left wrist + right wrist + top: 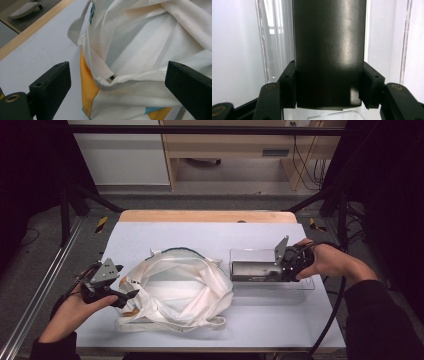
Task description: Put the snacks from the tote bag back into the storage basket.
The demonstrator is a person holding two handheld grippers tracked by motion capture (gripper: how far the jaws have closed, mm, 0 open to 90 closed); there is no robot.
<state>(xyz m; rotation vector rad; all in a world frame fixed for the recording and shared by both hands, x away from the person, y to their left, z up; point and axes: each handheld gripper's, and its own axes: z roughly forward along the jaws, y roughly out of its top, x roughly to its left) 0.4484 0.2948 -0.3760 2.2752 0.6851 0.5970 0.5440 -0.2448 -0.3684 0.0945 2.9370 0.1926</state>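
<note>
**Meanwhile, a dark box in our right gripper and a cloth bag before our left**

Right now we have both grippers at the white table (280,320), one on each side. Our right gripper (280,266) is clamped on a dark box (252,270): in the right gripper view the two black pads (289,85) press flat against the opposite sides of that box (329,50), close to its near end, and its glossy dark face runs straight away from us. The box lies lengthwise inside a clear plastic container (300,292) that stands on the right part of the table, its transparent walls (265,50) showing on both sides of the box. Our right hand (327,260) comes in from the right edge and holds the gripper roughly level, pointed toward the middle of the table.

Our left gripper (131,296) sits at the left edge of a white cloth bag (175,290), which lies crumpled in the middle of the table with its straps looped over it. The bag is just beside the container. In the left gripper view the jaws stand wide apart, and the bag's hemmed rim (125,77), with an orange patch (87,90) below it, lies between them; neither pad touches the fabric, so this gripper holds nothing. Our left hand (75,312) grips it from below left.
</note>
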